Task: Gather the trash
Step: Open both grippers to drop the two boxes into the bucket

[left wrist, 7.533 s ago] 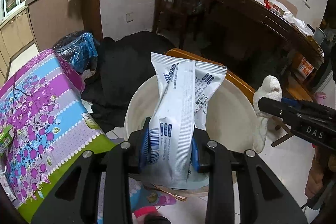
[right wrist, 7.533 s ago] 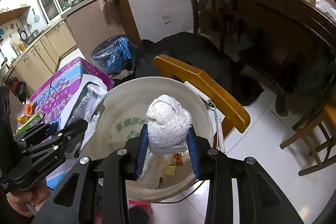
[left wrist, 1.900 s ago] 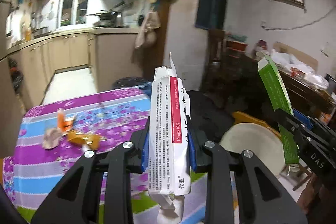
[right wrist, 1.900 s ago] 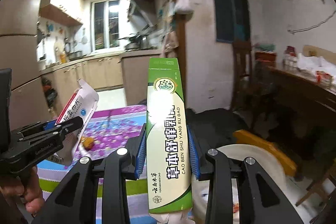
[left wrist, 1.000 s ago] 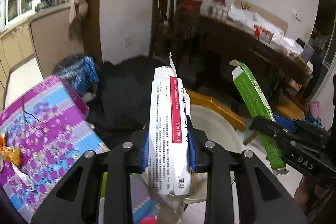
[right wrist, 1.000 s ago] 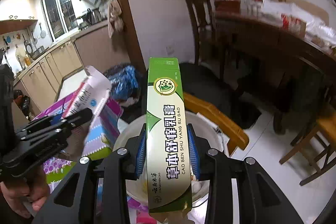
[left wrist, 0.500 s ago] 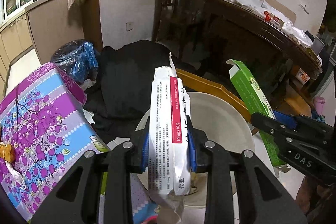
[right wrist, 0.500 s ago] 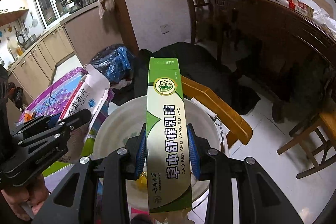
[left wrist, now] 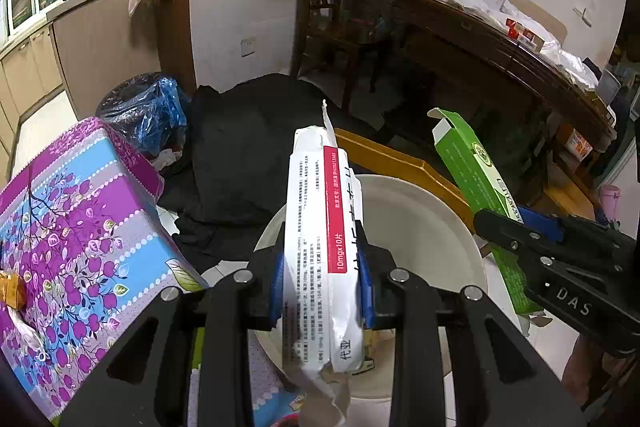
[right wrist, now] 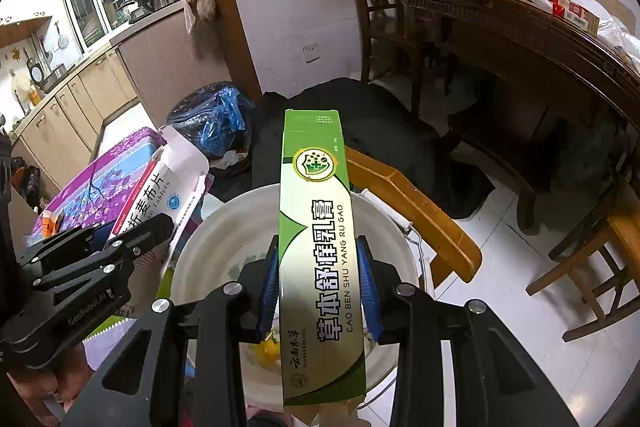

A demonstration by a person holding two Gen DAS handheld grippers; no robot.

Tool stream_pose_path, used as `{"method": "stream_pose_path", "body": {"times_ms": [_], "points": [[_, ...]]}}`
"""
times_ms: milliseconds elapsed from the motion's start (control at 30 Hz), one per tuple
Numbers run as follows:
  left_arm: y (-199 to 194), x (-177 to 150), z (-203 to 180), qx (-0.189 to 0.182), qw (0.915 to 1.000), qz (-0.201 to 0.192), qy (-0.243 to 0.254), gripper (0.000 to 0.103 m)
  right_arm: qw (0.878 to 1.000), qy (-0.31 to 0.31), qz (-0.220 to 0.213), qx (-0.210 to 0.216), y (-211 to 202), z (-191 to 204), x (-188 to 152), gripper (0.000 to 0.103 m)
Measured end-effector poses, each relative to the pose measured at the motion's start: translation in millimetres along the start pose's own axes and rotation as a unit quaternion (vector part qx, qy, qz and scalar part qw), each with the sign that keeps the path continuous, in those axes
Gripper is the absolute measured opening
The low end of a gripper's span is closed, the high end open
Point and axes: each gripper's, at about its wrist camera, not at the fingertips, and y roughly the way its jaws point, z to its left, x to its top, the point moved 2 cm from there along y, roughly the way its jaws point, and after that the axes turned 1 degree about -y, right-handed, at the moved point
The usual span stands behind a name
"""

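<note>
White bucket (left wrist: 460, 239) sits on the floor just beside the worktop with the purple floral cloth (left wrist: 80, 227), its mouth open upward – directly below and ahead of both tools in both wrist views

Left hand-held gripper (left wrist: 322, 291) is clamped on the white medicine box (left wrist: 320, 227); box long axis runs along the fingers, top flap torn open, lower end crumpled and hanging over the bucket's near rim. Right hand-held gripper (right wrist: 318, 287) is closed on the green ointment box (right wrist: 316, 247); long axis likewise along the fingers, its lower end over the bucket interior, where a yellow scrap (right wrist: 266, 347) already lies

Key relation: bucket mouth lies straight down from each held box, so a release should drop both in. Right box looks better centred; left box is nearer the rim by the worktop – judged the riskier drop

Versus 1.9 s ago: both tools pointed level across the worktop toward the kitchen; now pitched down over the bucket. Versus 0.5 s ago: slightly lower and closer, grips unchanged
</note>
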Motion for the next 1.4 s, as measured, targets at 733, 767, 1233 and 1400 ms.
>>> {"method": "stream_pose_path", "body": {"times_ms": [733,767,1233,1400], "points": [[10,-2,10,0.013,0.9998,0.012,-0.006,0.05,1.0,0.008,0.001,0.005,8,-3,-2,0.042],[11,-3,12,0.014,0.9998,0.013,-0.007,0.05,1.0,0.009,-0.001,0.006,8,-3,-2,0.043],[11,-6,10,0.013,0.9997,0.017,-0.007,0.05,1.0,0.006,-0.014,0.012,2,1,1,0.043],[9,-8,9,0.014,0.9997,0.017,-0.008,0.05,1.0,0.004,-0.014,0.012,1,2,0,0.043]]}}
